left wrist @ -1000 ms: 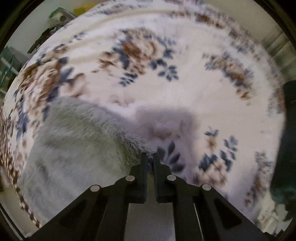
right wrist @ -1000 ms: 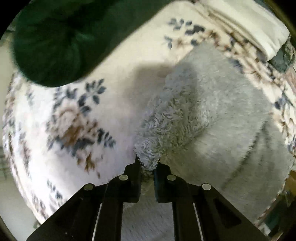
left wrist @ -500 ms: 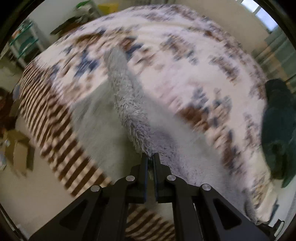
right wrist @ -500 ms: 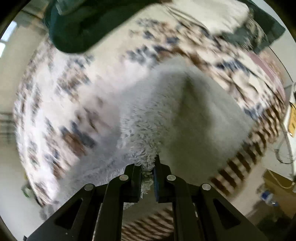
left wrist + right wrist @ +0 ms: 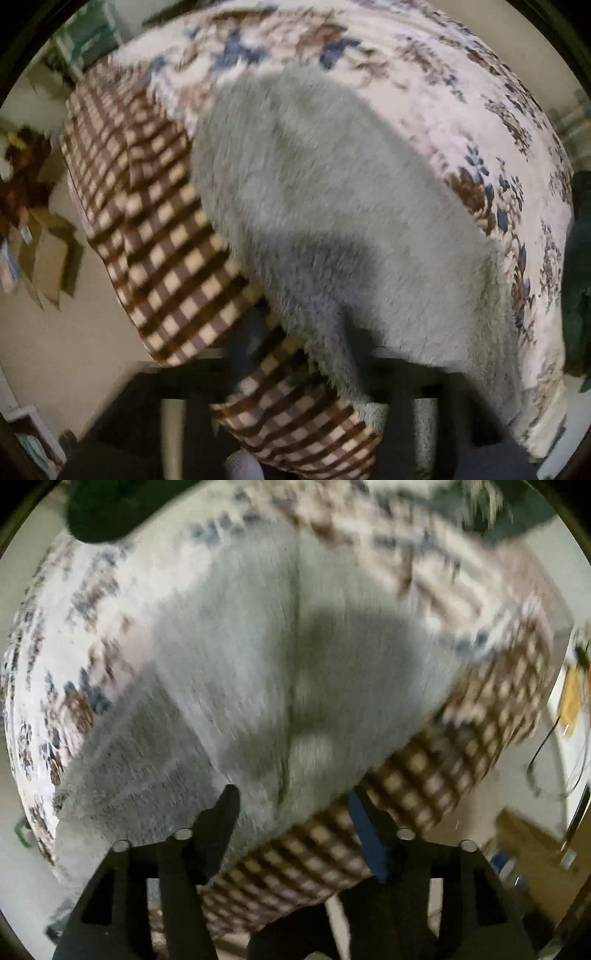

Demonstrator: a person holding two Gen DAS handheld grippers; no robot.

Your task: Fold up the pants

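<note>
The fluffy grey pants lie folded over on the floral bedspread, reaching to the bed's near edge; they also fill the middle of the right wrist view, where a seam runs down their centre. My left gripper is open, its blurred fingers spread at the pants' near edge over the bed edge. My right gripper is open too, its fingers standing wide apart at the pants' near hem. Neither holds the cloth.
A brown-and-cream checked blanket hangs over the bed edge, also seen in the right wrist view. A dark green garment lies at the far side of the bed. Cardboard boxes stand on the floor.
Both grippers were shut on the pants' edge and carried it over toward the bed's near edge. Now both have opened and let go, and the pants lie folded.
</note>
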